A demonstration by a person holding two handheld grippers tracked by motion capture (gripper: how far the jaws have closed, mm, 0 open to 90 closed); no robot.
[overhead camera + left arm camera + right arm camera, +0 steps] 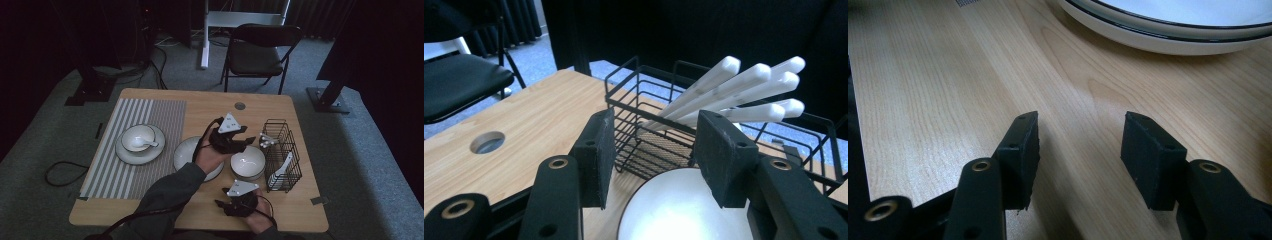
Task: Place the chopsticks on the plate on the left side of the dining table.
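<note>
My left gripper (pixel 248 142) hovers open over a white bowl (pixel 247 162) at the table's centre right, its jaws pointing at a black wire basket (pixel 281 155). In the left gripper view the open gripper (pixel 656 150) has nothing between its pads, the bowl (pixel 679 210) lies just below, and the basket (pixel 644 100) holds several white spoon handles (pixel 734 85). My right gripper (pixel 221 204) rests open near the front edge. In the right gripper view it (pixel 1080 145) is just above bare wood, short of a white dark-rimmed dish (pixel 1168 40).
A white plate (pixel 187 150) lies partly under the person's left hand. On the striped placemat (pixel 125 175) at the left stands a plate (pixel 125 155) carrying a bowl with a spoon (pixel 145 142). A cable hole (pixel 240 106) is at the back edge. A black chair (pixel 257 52) stands beyond the table.
</note>
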